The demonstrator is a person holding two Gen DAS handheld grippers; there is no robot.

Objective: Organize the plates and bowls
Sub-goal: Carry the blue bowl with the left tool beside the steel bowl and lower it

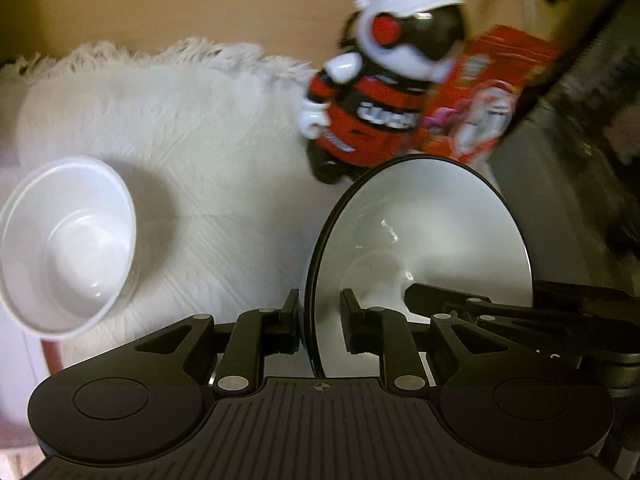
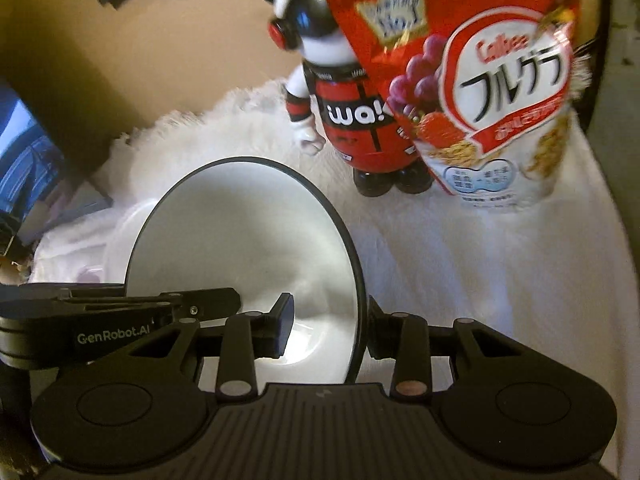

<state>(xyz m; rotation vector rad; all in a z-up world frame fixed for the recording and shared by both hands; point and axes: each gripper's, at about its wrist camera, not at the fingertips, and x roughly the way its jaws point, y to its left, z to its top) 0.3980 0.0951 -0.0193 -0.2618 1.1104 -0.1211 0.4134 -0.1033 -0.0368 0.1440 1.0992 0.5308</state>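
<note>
Here, held between both grippers: a wide dark-rimmed white ceramic bowl [image 1: 420, 232], lifted above the fluffy white cloth [image 1: 192, 128]. Left gripper [image 1: 320, 320] nearly closed, pinching the rim's left edge; right gripper [image 2: 328, 328] likewise clamped on the right edge. Left of the left gripper, a smaller white plastic bowl [image 1: 68, 248]. Ahead, a red-and-black bear figurine [image 1: 372, 96] beside a red cereal bag [image 2: 480, 80].
</note>
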